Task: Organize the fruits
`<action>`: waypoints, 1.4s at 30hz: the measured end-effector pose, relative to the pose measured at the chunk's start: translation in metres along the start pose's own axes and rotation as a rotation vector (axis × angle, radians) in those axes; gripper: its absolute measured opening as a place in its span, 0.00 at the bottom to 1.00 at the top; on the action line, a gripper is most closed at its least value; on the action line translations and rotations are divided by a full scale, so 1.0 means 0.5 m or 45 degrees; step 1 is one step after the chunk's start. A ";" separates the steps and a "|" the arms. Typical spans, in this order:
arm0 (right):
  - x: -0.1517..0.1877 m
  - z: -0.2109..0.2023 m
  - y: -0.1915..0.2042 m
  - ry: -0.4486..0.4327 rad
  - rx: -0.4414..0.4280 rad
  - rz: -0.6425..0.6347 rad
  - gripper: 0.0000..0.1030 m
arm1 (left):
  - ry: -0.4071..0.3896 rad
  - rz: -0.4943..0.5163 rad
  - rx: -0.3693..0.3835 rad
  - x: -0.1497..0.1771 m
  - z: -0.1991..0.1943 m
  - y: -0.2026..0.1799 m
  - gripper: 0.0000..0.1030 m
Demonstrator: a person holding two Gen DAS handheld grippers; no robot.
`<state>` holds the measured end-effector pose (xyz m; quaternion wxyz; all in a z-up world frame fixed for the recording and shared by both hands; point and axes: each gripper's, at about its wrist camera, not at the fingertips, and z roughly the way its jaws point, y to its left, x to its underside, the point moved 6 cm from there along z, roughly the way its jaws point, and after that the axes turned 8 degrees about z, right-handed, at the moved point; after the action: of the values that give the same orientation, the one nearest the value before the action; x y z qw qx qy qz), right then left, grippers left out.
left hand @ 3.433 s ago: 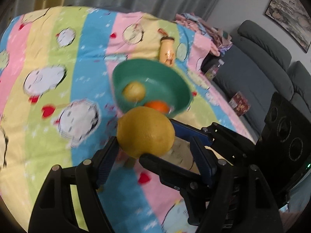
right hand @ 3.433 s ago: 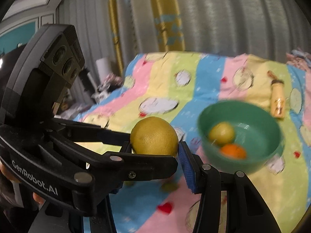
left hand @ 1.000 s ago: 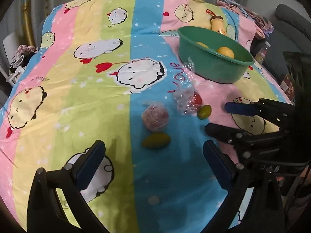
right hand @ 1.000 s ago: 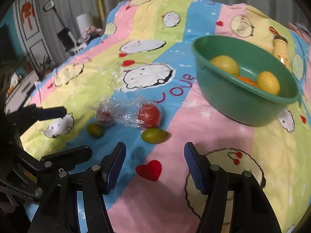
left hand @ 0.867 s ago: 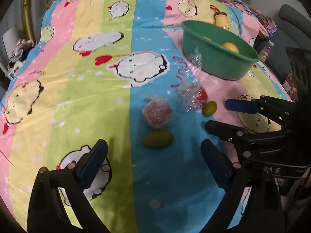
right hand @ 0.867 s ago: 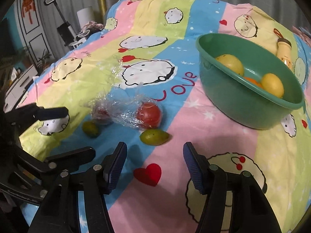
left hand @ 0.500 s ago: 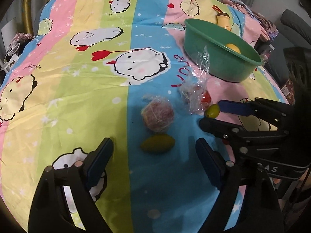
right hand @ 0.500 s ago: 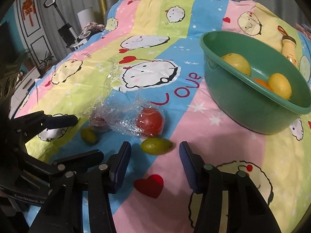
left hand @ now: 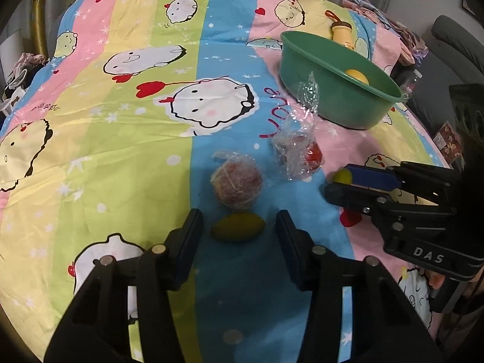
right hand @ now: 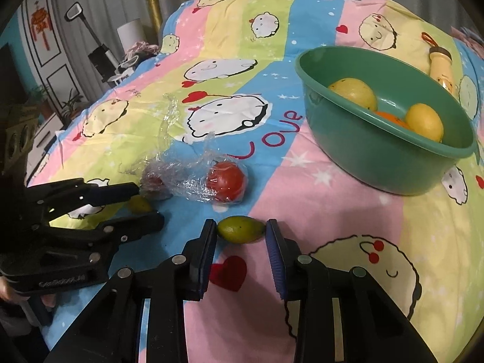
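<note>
My left gripper [left hand: 239, 231] is open with its jaws on either side of a small green-yellow fruit [left hand: 238, 231] lying on the bedsheet. My right gripper [right hand: 241, 230] is open around a second small green fruit [right hand: 241, 229]. Each gripper also shows in the other's view: the right gripper [left hand: 338, 183] and the left gripper [right hand: 145, 202]. A plastic-wrapped red fruit [left hand: 237, 185] and a red tomato in crinkled plastic [right hand: 225, 181] lie just beyond. A green bowl [right hand: 372, 151] holds two yellow fruits [right hand: 423, 121] and an orange.
The colourful cartoon bedsheet [left hand: 127, 139] covers the whole surface. A yellow bottle [right hand: 442, 66] lies behind the bowl. A grey sofa [left hand: 453, 48] stands at the right edge, and clutter and a white door stand at the left in the right wrist view.
Both grippers have lowered and moved forward, and their jaws have narrowed so that each now straddles a small green fruit. The big yellow fruit held earlier now lies in the bowl.
</note>
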<state>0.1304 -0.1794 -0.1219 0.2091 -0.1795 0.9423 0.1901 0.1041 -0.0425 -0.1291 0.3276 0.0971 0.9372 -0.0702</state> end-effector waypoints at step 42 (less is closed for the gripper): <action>-0.049 -0.184 -0.039 -0.319 -0.083 0.096 0.34 | -0.242 0.057 0.097 -0.064 -0.144 -0.064 0.33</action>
<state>0.1293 -0.2297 -0.0389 0.3119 -0.1253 0.9082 0.2494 0.0782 -0.0639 -0.0509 0.4127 0.1232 0.8961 -0.1072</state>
